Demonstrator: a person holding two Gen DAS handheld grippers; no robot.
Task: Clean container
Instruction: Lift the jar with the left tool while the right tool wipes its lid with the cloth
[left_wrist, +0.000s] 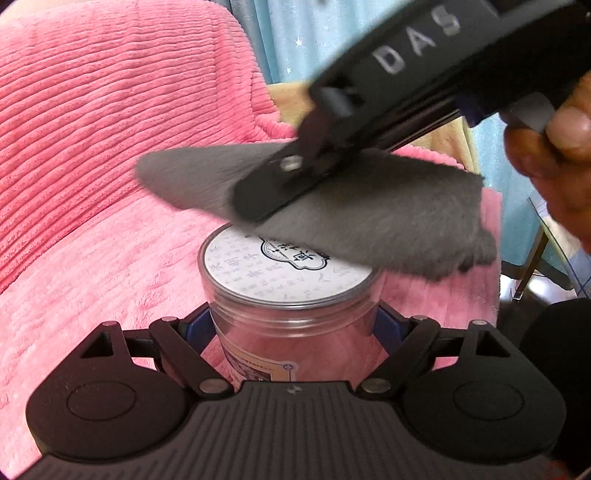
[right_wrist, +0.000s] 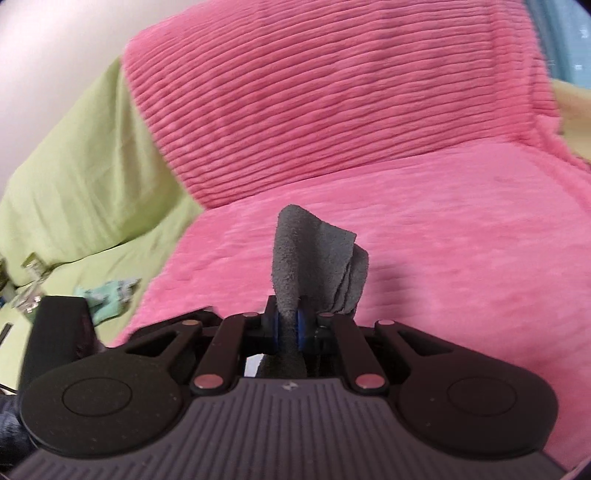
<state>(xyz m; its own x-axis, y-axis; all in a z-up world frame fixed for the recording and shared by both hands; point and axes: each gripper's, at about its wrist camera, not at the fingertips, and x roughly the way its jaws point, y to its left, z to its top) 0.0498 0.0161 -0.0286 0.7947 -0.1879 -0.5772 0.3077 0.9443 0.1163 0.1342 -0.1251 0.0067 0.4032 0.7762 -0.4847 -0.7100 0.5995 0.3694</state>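
Note:
A clear plastic jar with a white printed lid stands upright between my left gripper's blue pads, and the left gripper is shut on its sides. Above it, in the left wrist view, my right gripper comes in from the upper right, shut on a grey cloth. The cloth hangs over the far right part of the lid and hides it. In the right wrist view the right gripper pinches the folded grey cloth, which sticks up ahead of the fingers.
A pink ribbed blanket covers the sofa seat and back. A green sheet lies to the left with a teal item on it. A blue curtain hangs behind. A hand grips the right tool.

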